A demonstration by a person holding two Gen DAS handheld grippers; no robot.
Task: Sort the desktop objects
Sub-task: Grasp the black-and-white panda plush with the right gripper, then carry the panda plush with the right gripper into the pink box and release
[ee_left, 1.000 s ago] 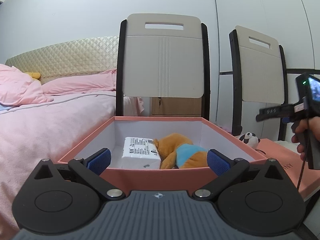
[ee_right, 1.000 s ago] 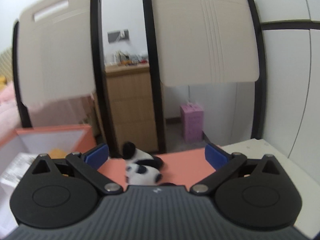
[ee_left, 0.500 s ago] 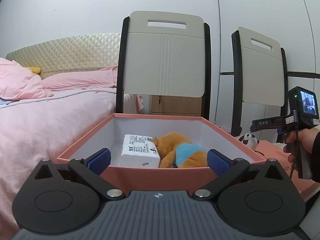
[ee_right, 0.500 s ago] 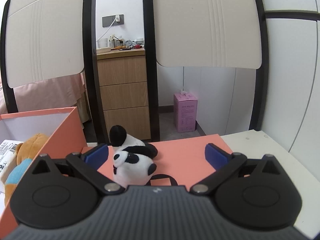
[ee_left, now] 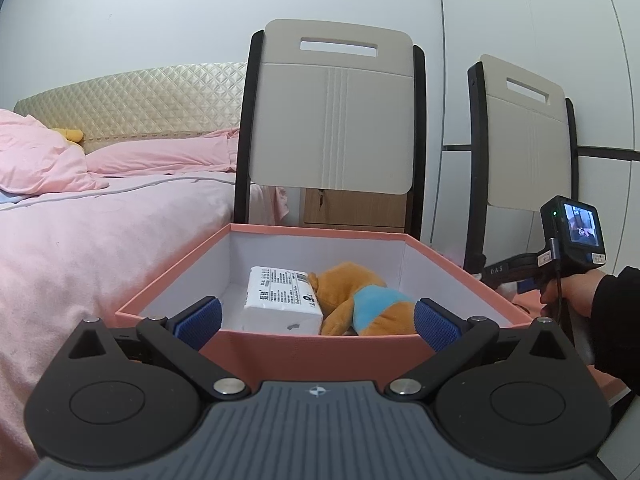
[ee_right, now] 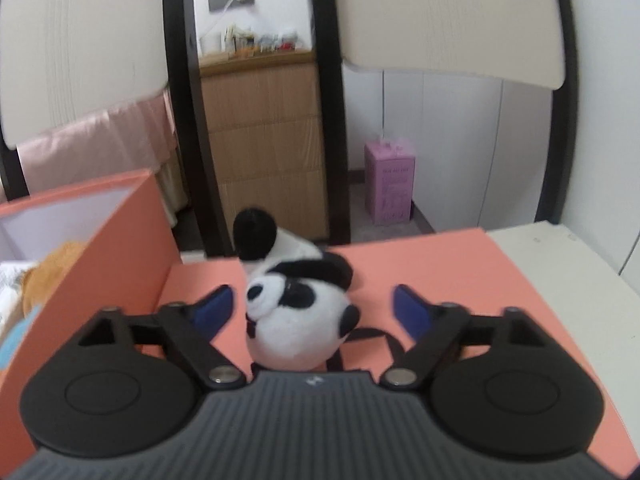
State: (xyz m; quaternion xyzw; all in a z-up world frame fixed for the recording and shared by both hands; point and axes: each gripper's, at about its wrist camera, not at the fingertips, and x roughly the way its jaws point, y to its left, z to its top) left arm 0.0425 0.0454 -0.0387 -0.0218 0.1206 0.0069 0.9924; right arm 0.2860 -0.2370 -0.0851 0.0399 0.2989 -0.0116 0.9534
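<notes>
Behind, pink bed and two pale chairs with black frames. Nearer, open salmon box with white lining, holding a white packet laid flat beside an orange plush toy in blue clothing, the two touching. Just right of the box, flat salmon lid on a white table. On the lid, black-and-white panda plush, lying between the spread blue pads of the right gripper, nearer the left pad, contact not clear through the blur. Left gripper held low at the near wall of the box, jaws wide apart, nothing between them. Farther off, wooden drawer unit and small pink carton on the floor.
</notes>
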